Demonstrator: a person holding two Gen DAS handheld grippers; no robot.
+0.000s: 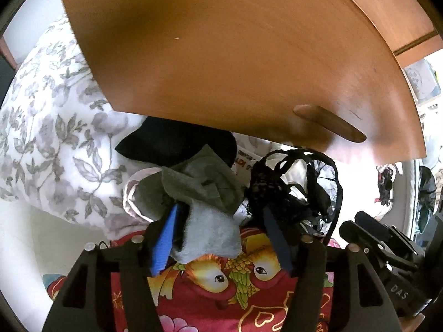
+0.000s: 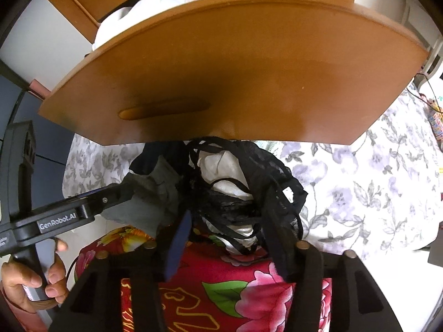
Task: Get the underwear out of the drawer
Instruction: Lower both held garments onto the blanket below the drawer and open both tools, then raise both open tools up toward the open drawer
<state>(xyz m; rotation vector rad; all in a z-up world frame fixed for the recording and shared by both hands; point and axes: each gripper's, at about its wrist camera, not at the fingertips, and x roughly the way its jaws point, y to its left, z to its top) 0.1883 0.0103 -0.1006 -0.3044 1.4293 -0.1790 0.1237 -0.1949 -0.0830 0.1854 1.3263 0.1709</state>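
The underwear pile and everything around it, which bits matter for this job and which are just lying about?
For the job:
- grey underwear
- black lace underwear
- drawer

Just lying about:
- red floral cloth
- grey floral bedding

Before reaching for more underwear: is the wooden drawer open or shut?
Open. The right wrist view shows the drawer front pulled out from the cabinet, with white clothes showing in the gap behind it.

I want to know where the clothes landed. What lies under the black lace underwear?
White cloth shows through the black lace underwear, with a red flowered fabric below. What lies deeper is covered.
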